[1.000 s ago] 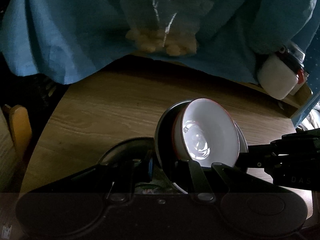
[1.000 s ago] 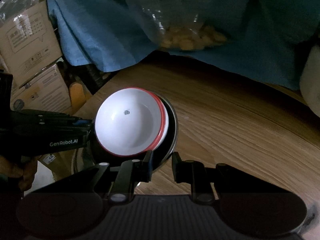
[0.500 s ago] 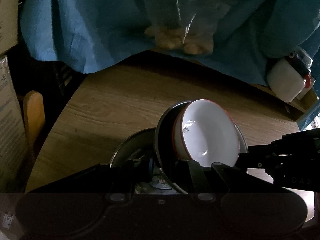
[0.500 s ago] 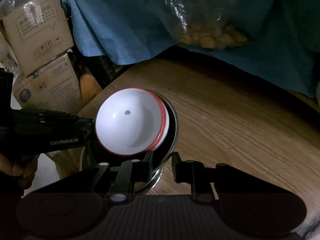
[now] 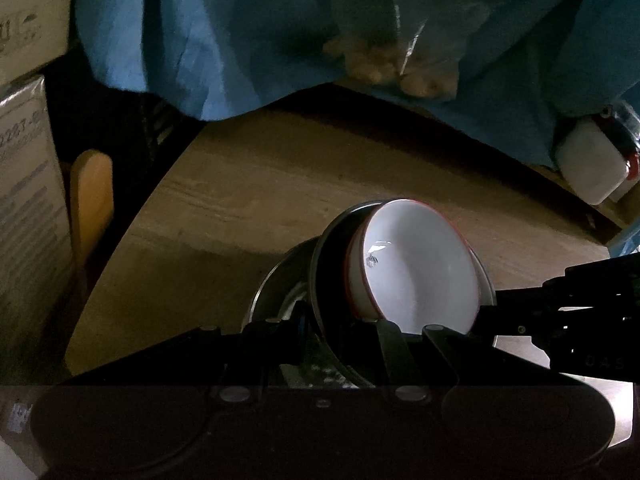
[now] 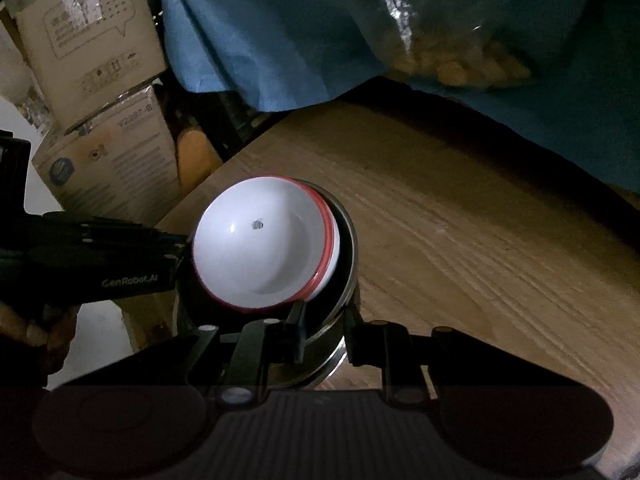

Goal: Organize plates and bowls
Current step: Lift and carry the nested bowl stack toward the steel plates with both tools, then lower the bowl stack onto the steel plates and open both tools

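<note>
Left gripper (image 5: 340, 332) and right gripper (image 6: 322, 320), each pinching opposite rims of the dark metal bowl (image 6: 348, 248) nesting white red-rimmed bowls (image 6: 264, 248), have carried the stack toward the wooden table (image 6: 460, 220)'s left corner—likely heading for set-down.
</note>
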The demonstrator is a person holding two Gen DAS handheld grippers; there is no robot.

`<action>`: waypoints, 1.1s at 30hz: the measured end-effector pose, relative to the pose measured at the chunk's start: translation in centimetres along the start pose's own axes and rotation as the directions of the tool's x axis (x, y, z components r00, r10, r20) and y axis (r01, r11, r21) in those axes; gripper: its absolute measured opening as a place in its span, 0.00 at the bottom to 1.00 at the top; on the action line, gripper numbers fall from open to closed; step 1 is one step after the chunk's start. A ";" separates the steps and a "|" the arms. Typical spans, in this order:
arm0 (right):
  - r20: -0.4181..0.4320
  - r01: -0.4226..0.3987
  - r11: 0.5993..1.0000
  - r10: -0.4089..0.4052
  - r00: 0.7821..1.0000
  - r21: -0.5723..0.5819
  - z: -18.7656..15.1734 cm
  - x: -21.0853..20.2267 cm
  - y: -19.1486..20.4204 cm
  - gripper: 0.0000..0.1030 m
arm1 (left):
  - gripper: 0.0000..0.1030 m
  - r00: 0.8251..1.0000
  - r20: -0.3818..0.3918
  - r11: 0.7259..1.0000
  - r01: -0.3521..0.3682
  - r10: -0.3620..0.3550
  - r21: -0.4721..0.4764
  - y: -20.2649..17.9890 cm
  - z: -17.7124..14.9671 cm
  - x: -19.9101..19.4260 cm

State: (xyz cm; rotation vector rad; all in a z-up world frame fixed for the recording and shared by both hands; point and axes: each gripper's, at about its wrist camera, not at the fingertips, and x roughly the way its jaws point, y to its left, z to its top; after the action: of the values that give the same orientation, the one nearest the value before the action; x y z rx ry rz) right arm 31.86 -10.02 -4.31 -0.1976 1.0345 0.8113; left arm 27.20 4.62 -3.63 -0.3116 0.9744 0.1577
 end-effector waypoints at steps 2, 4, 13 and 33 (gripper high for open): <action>-0.010 -0.007 1.000 0.007 1.000 -0.005 0.1 0.3 0.2 0.21 | 0.13 1.000 -0.008 1.000 -0.006 0.006 -0.007 0.2 -0.2 0.0; -0.019 -0.014 1.000 0.014 1.000 -0.010 0.1 0.6 0.4 0.21 | 0.13 1.000 -0.015 1.000 -0.011 0.011 -0.015 0.5 -0.3 0.1; -0.056 -0.035 0.999 0.034 0.998 -0.024 0.2 1.6 0.9 0.21 | 0.13 0.998 -0.053 0.999 -0.018 0.016 -0.040 1.3 -0.8 0.4; -0.065 -0.018 1.000 0.018 0.998 -0.010 0.1 2.1 1.4 0.21 | 0.14 0.997 -0.075 1.000 -0.001 -0.001 -0.028 1.6 -0.7 0.7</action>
State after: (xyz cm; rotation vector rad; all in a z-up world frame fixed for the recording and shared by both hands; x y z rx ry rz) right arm 31.51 -7.93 -5.63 -0.2249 1.0948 0.8313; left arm 26.61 5.89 -4.90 -0.3454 1.0470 0.1610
